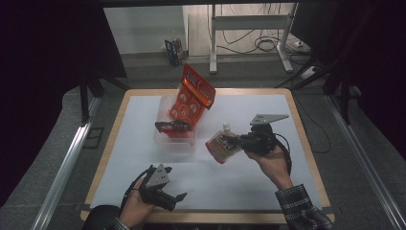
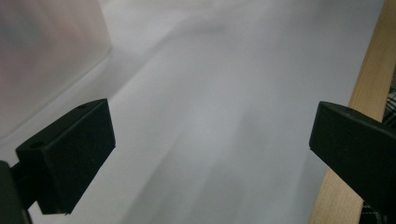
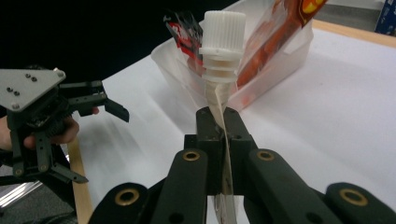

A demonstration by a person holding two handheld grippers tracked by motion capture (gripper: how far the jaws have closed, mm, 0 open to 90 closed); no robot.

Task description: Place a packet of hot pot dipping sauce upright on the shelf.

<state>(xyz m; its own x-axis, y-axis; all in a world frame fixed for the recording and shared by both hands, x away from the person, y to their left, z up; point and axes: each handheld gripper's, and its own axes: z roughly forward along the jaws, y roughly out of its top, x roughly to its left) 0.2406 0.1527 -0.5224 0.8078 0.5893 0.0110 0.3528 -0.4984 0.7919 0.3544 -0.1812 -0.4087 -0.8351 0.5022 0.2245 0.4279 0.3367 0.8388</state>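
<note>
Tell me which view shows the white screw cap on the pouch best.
The right gripper view: the cap stands close and sharp above the shut right hand-held gripper that pinches the pouch. In the high view the cap is a small white dot. The left gripper view looks at the bare table cover.

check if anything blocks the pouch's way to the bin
Nothing on the table between them. The right gripper holds the pouch beside the bin, but the orange packet standing inside crowds its far end.

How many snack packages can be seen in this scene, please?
3: a spouted pouch clamped in the right gripper; an orange bag and a dark packet in the clear bin. More may be hidden.
</note>
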